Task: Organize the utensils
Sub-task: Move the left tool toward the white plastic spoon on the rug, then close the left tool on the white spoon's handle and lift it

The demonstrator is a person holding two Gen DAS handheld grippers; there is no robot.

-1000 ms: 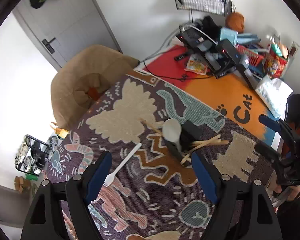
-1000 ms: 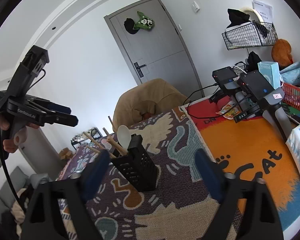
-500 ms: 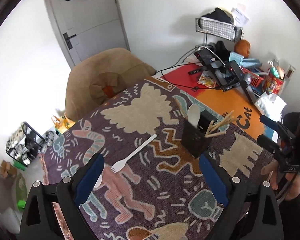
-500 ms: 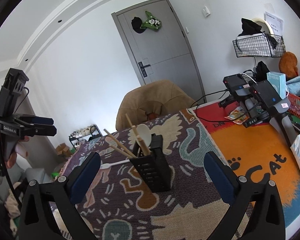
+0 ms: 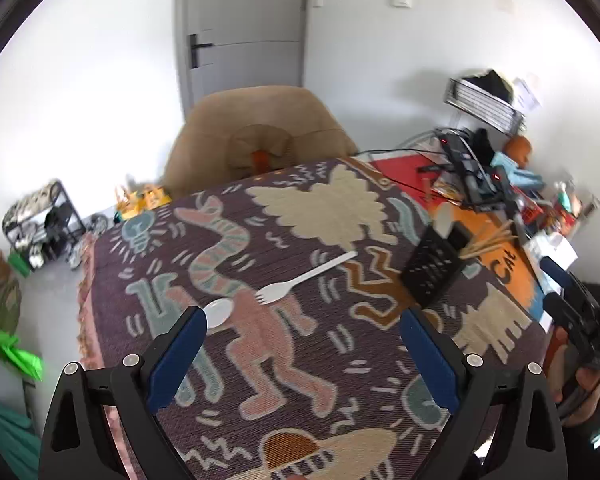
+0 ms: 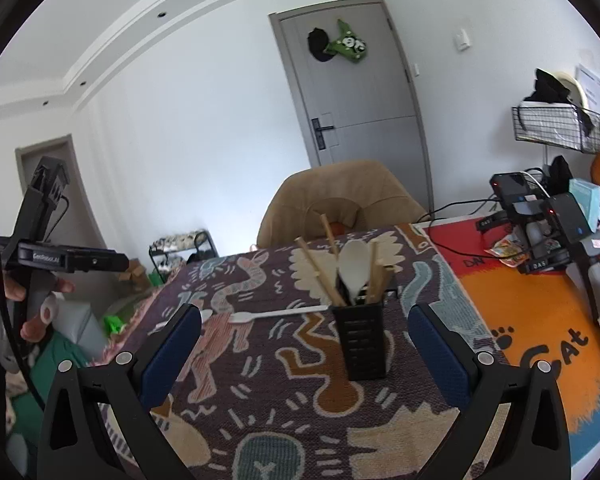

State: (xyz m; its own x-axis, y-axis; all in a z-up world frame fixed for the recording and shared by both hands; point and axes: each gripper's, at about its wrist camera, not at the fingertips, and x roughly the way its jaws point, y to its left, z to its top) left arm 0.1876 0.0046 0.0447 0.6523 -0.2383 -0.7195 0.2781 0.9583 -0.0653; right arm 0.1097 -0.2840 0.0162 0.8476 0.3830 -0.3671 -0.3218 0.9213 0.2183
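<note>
A black slotted utensil holder (image 6: 363, 340) stands on the patterned cloth (image 6: 260, 400), holding several wooden chopsticks (image 6: 320, 276) and a white spoon (image 6: 354, 268); it also shows in the left wrist view (image 5: 432, 270). A white plastic fork (image 5: 304, 278) lies flat on the cloth, also visible in the right wrist view (image 6: 280, 314). A second white spoon (image 5: 218, 314) lies by my left fingertip. My left gripper (image 5: 300, 354) is open and empty, above the cloth. My right gripper (image 6: 304, 348) is open and empty, in front of the holder.
A tan armchair (image 5: 260, 136) stands behind the table. An orange and red cat mat (image 6: 540, 320) covers the table's right side, with black devices (image 6: 540, 216), cables and clutter. A wire basket (image 6: 556, 128) hangs on the wall. A grey door (image 6: 360, 100) is behind.
The left gripper has swung left and back, so the fork and a second spoon now lie between its fingers. The right gripper has shifted so the holder is centred between its fingers.
</note>
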